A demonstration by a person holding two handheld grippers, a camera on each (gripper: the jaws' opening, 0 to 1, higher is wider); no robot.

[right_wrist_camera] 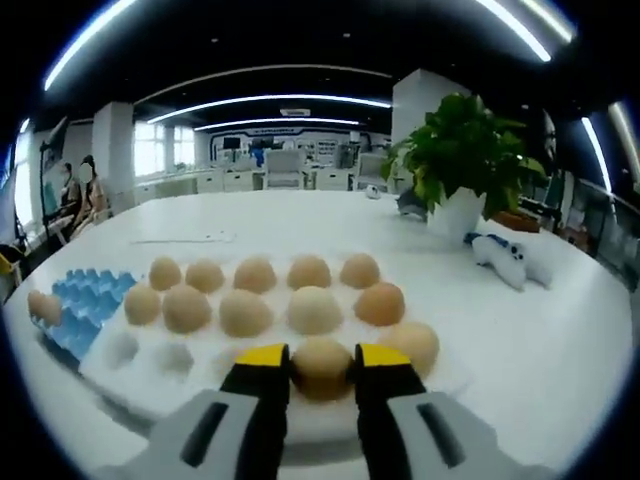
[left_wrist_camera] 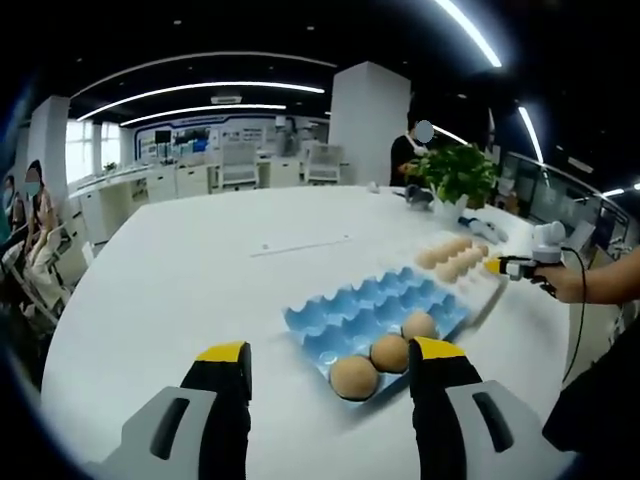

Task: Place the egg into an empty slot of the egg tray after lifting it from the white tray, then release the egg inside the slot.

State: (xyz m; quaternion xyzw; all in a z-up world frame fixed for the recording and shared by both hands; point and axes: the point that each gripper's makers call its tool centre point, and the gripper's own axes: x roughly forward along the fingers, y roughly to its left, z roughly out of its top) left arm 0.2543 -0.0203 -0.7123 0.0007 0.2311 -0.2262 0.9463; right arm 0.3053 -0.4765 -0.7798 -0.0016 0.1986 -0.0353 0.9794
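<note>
In the right gripper view, the right gripper [right_wrist_camera: 321, 360] rises from the bottom centre of the frame with its yellow-tipped jaws drawn in close against the sides of an egg [right_wrist_camera: 321, 367], which sits in the front row of the white tray [right_wrist_camera: 150, 385]. The jaws touch the egg on both flanks, and the egg rests low in its hollow. More eggs fill the rows behind it across the middle of the frame, while empty hollows show at the tray's lower left. At the left edge of the frame lies the blue egg tray [right_wrist_camera: 88, 300], touching or just beside the white tray, with an egg at its far left. A potted plant [right_wrist_camera: 462, 160] stands in the upper right on the white table [right_wrist_camera: 560, 350], and a white game controller [right_wrist_camera: 505, 255] lies near it. In the left gripper view, the left gripper [left_wrist_camera: 330, 365] stands at the bottom of the frame with its jaws wide apart and nothing between them, above the table [left_wrist_camera: 180, 270]. Just beyond its right jaw, the blue egg tray [left_wrist_camera: 375, 300] carries three brown eggs [left_wrist_camera: 388, 352] along its near edge; the rest of its slots are empty. At the right of the frame the white tray [left_wrist_camera: 470, 280] lies behind the blue one, and the right gripper [left_wrist_camera: 500, 266] reaches to it, held by a person's hand [left_wrist_camera: 570, 280].
</note>
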